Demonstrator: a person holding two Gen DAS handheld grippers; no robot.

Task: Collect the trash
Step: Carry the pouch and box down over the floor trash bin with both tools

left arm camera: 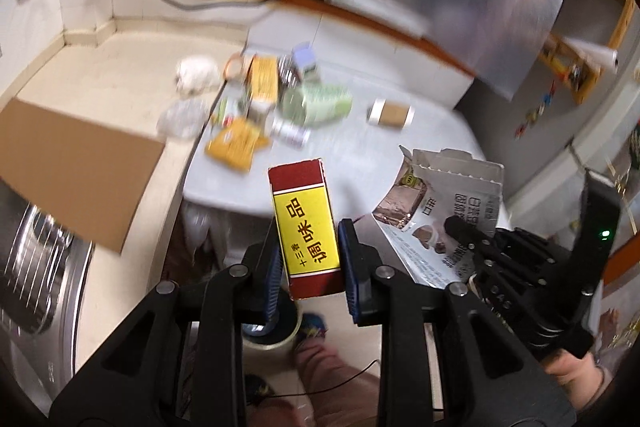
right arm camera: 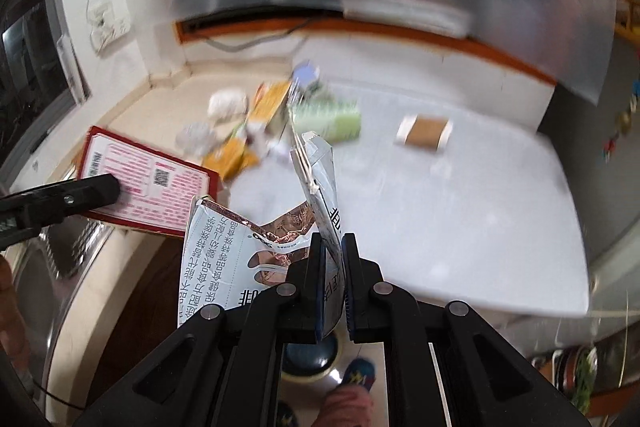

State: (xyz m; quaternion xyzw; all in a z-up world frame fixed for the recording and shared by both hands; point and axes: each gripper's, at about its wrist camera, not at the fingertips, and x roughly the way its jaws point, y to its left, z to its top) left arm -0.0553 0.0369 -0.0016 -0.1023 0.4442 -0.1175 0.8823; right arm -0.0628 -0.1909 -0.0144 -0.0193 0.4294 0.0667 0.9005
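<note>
Fingers of my left gripper (left arm camera: pixel 307 259) are clamped on a red and yellow box (left arm camera: pixel 306 227), held upright in the air off the table's (left arm camera: pixel 360 155) near edge. My right gripper (right arm camera: pixel 332 279) is nearly closed, pinching a torn white carton (right arm camera: pixel 320 183), also lifted. More trash (left arm camera: pixel 260 103) lies in a blurred heap on the table's far left.
</note>
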